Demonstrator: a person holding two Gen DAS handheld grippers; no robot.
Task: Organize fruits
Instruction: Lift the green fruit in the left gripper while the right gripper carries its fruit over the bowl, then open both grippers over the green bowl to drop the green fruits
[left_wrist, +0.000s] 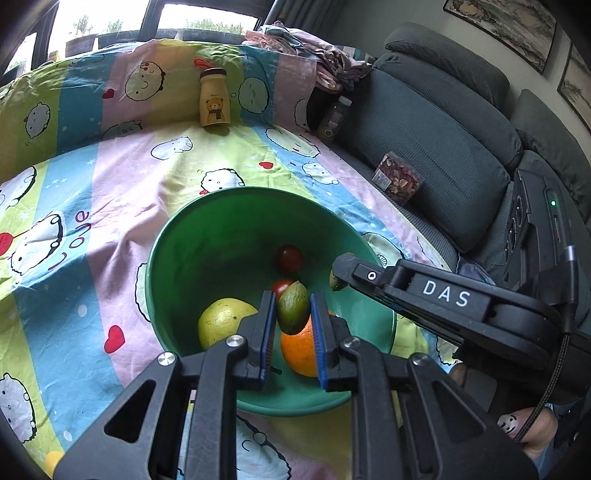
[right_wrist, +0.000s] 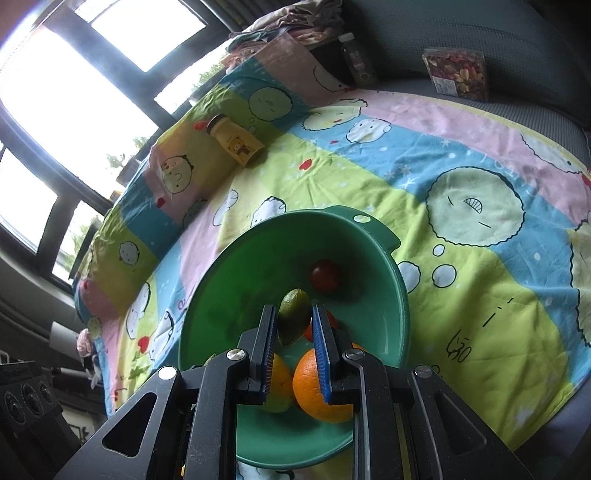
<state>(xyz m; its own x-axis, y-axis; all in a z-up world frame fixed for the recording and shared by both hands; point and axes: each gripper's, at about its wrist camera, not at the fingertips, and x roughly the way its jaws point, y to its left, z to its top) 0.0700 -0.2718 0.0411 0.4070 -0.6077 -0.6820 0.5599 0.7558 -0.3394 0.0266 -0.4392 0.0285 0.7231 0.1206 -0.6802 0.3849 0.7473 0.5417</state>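
Note:
A green bowl (left_wrist: 221, 236) (right_wrist: 240, 280) sits on a cartoon-print sheet. In it lie a yellow-green fruit (left_wrist: 221, 321), an orange (left_wrist: 299, 350) (right_wrist: 314, 384) and two small red fruits (left_wrist: 289, 257) (right_wrist: 325, 275). Over the bowl, my left gripper (left_wrist: 293, 314) is shut on a small green oval fruit (left_wrist: 293, 312). From the right, my right gripper (left_wrist: 338, 275) (right_wrist: 294, 321) reaches above the bowl's far rim. It is shut on another small green oval fruit (right_wrist: 294, 317) (left_wrist: 335, 283), most of which is hidden in the left wrist view.
A yellow bear-print bottle (left_wrist: 214, 99) (right_wrist: 238, 144) stands at the back of the sheet (left_wrist: 92, 206). On the grey sofa (left_wrist: 443, 147) are a clear snack box (left_wrist: 400, 181) (right_wrist: 458, 74), a dark bottle (left_wrist: 334, 118) and crumpled cloth. Windows lie behind.

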